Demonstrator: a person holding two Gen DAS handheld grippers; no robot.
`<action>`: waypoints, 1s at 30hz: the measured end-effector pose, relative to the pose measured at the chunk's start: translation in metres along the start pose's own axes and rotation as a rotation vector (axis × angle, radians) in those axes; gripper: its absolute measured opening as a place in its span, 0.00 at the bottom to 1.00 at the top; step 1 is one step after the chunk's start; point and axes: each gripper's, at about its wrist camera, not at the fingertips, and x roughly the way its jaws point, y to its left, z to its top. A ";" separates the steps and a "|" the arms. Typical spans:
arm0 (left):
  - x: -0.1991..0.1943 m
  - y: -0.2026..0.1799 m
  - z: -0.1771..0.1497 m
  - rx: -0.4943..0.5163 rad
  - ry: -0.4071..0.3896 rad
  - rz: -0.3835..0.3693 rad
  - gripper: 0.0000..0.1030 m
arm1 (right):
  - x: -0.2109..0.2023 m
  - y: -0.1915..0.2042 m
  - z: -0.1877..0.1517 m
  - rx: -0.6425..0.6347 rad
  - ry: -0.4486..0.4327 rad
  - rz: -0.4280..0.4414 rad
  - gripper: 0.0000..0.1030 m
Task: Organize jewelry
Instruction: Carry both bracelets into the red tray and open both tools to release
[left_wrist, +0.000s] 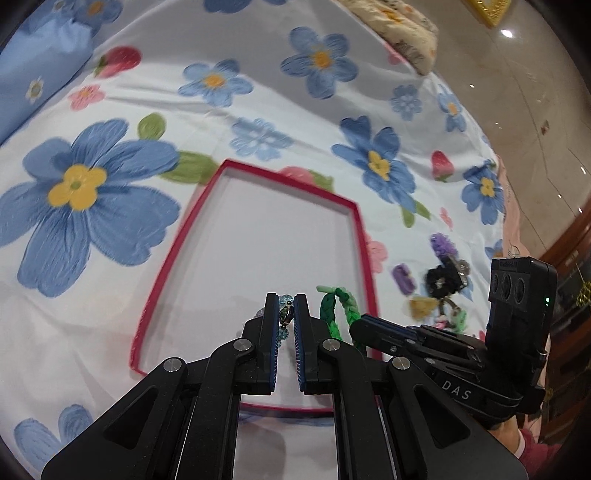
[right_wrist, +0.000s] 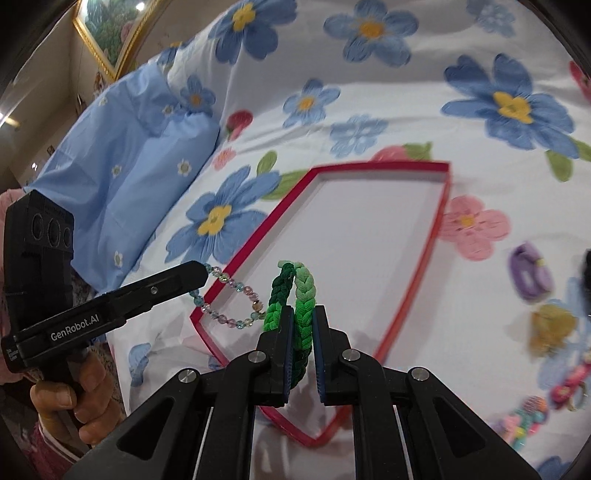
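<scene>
Your left wrist camera looks forward and down along its jaws, close above the red-rimmed tray (left_wrist: 364, 236) on the floral bedsheet (left_wrist: 258, 92). Your right wrist camera views it likewise from the tray's right side. Both share the tray, sheet and each other's gripper.
</scene>
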 end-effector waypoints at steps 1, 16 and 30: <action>0.002 0.005 -0.001 -0.007 0.006 0.006 0.06 | 0.007 0.000 -0.001 -0.004 0.019 0.000 0.09; 0.033 0.036 -0.020 -0.034 0.107 0.144 0.06 | 0.043 0.005 -0.006 -0.100 0.135 -0.066 0.11; 0.035 0.030 -0.024 -0.007 0.116 0.197 0.25 | 0.039 0.009 -0.004 -0.102 0.126 -0.070 0.33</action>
